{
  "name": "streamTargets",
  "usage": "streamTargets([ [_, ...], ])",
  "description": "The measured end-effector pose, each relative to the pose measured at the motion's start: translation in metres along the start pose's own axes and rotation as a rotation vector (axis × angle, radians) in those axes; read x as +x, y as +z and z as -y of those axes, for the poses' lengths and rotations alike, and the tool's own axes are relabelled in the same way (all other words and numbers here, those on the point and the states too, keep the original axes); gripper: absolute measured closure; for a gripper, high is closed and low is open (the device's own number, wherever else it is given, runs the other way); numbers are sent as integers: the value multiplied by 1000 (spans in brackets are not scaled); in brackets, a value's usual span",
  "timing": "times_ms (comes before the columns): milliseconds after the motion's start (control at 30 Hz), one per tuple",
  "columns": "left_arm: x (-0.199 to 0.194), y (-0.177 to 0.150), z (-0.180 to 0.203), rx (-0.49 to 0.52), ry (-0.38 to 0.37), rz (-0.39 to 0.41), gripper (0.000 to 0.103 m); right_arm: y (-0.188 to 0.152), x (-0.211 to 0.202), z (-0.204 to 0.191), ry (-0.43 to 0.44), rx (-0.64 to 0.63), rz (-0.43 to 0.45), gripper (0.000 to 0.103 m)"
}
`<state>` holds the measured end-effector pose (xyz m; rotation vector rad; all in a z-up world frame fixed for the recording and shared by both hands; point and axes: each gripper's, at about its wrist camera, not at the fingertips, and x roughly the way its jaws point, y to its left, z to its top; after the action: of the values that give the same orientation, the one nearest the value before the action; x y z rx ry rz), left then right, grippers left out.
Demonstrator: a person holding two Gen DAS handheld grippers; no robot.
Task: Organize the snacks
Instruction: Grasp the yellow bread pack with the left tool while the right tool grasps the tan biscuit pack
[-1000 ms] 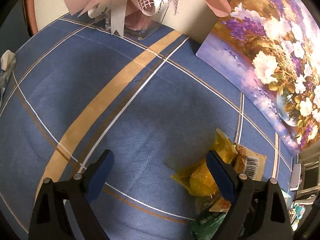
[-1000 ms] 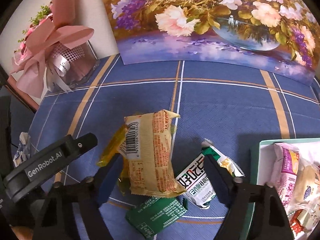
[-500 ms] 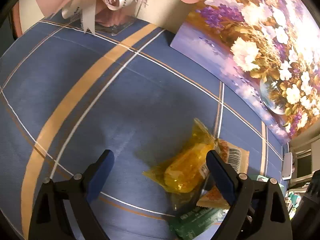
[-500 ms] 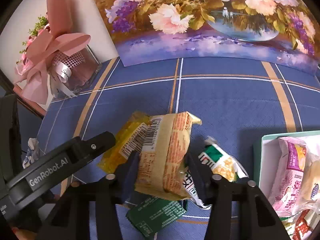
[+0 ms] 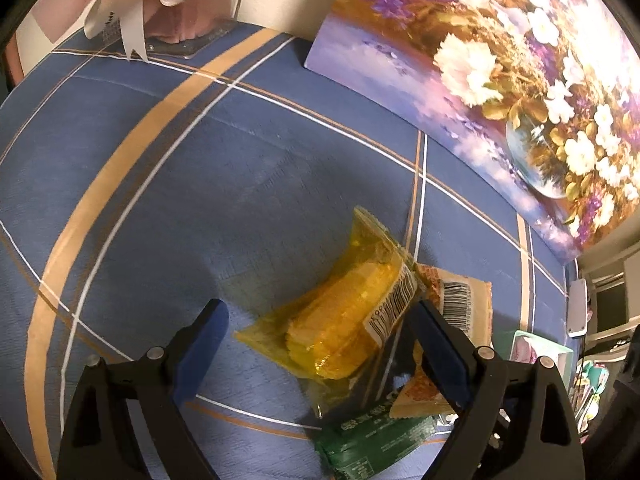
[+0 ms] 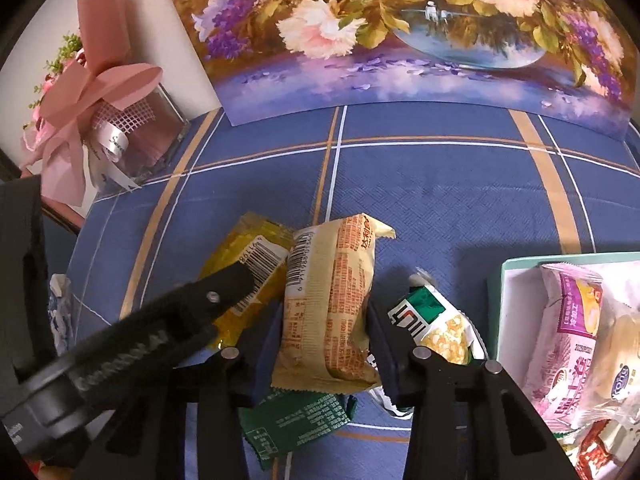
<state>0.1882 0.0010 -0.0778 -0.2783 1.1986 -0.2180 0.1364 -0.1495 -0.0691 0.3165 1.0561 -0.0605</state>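
A beige snack packet (image 6: 332,288) stands between the fingers of my right gripper (image 6: 324,316), whose jaws are closing, and the pads press its sides. Left of it lies a clear yellow packet (image 5: 344,320), (image 6: 248,248). My left gripper (image 5: 318,312) hangs open over that packet with a finger on each side, not touching it. One of its black fingers (image 6: 224,288) reaches across the yellow packet in the right wrist view. A dark green packet (image 6: 296,420) lies under the beige one. A green and white packet (image 6: 436,320) lies to its right.
A teal-rimmed tray (image 6: 496,280) at the right holds several wrapped snacks (image 6: 568,320). A flower painting (image 6: 400,40) leans along the back of the blue checked tablecloth (image 6: 440,184). A pink ribboned gift box (image 6: 120,132) stands at the back left.
My right jaws have narrowed from wide apart onto the beige packet. The left gripper has slid toward the snack pile and now straddles the yellow packet, still open.
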Motion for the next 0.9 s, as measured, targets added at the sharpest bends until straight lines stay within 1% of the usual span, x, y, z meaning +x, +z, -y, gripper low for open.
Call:
streamTargets([
  [133,4,-1,1,-5,9,-1,11,-2,-1,0,-7,-16,0,58],
  [200,6,0,-1,-14,30,1,14,-3,-1,0,-11,-23,0,58],
  [267,6,2,-5,-28,32,6,14,-2,-1,1,-7,-17,-1,58],
  [500,-6,9,-25,-84,67,54,16,-2,0,2,-6,-16,-1,58],
  [567,-7,11,-26,-69,71,56,16,-2,0,2,-5,-14,-1,58],
  [833,5,10,-17,-58,12,11,16,-1,0,1,-5,-18,-3,58],
  [900,6,9,-14,-51,10,12,16,-1,0,1,-4,-17,-3,58],
])
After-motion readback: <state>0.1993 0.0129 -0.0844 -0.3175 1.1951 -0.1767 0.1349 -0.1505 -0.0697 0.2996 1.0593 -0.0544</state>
